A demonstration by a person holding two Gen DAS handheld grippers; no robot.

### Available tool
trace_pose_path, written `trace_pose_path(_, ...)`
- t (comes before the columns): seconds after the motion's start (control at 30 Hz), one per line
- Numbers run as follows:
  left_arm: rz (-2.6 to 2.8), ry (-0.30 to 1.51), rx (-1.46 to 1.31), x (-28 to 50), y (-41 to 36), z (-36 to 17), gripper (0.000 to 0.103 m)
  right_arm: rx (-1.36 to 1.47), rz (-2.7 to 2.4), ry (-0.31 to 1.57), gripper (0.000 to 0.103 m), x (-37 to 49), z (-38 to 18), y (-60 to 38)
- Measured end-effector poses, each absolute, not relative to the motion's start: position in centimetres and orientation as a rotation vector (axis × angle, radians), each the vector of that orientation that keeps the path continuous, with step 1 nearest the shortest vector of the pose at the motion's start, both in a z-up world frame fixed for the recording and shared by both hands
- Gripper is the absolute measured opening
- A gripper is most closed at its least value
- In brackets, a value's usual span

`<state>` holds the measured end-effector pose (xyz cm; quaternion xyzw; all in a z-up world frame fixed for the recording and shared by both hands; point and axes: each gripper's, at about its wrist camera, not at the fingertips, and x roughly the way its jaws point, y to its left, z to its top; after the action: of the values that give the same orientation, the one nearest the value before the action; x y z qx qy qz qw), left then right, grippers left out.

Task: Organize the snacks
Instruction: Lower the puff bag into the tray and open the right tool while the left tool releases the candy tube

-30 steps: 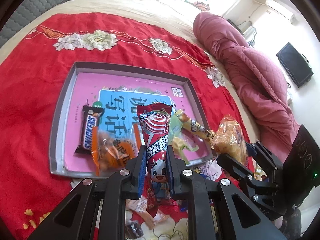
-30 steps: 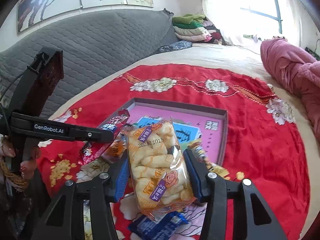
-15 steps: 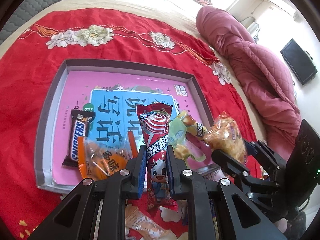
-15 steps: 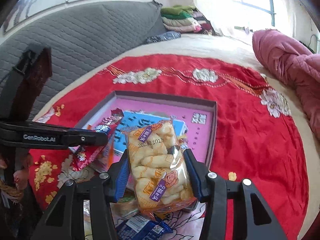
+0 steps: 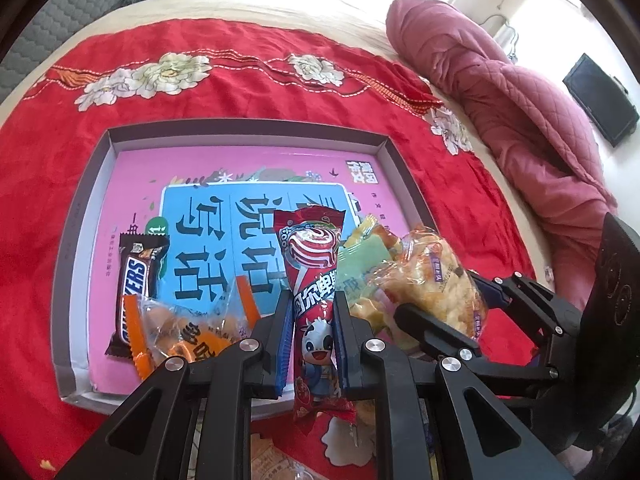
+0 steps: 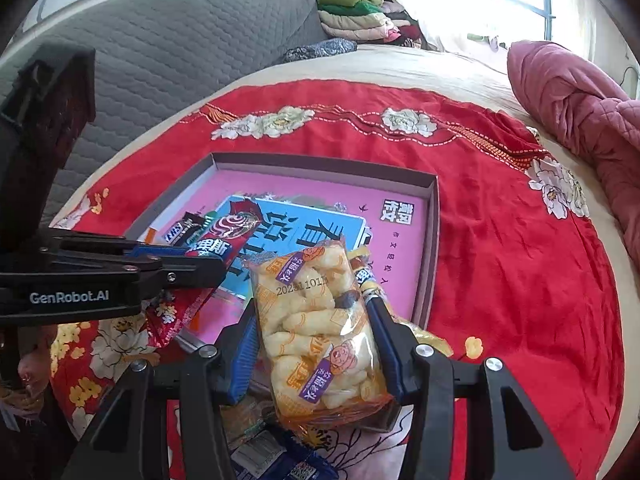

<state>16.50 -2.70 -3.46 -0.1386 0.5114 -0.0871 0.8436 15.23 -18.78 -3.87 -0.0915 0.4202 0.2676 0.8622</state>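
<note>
My left gripper (image 5: 310,300) is shut on a long red lollipop packet (image 5: 312,280) and holds it above the near edge of the grey box tray (image 5: 248,128) with a pink and blue liner. My right gripper (image 6: 314,312) is shut on a clear yellow puffed-snack bag (image 6: 316,320), above the tray's near right corner; the bag also shows in the left wrist view (image 5: 432,280). In the tray lie a Snickers bar (image 5: 136,284), an orange-edged clear packet (image 5: 188,328) and a green-yellow packet (image 5: 364,264).
The tray sits on a red flowered cloth (image 5: 240,52) on a bed. A pink quilt (image 5: 520,100) lies at the right. More loose packets (image 6: 276,456) lie on the cloth below the grippers. A grey headboard (image 6: 160,48) stands behind.
Both grippers have moved forward and lower over the tray with their packets held. The tray looks larger and closer in both views.
</note>
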Motion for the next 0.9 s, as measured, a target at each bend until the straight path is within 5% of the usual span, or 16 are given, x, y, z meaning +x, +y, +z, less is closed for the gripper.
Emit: trace_pose_path(0.9, -0.166, 1.107, -0.308, 16.9, -2.4, -4.6, 0.019, -0.19, 0.564, 0.882, 0.052, 16.2, -4.2, -18.1)
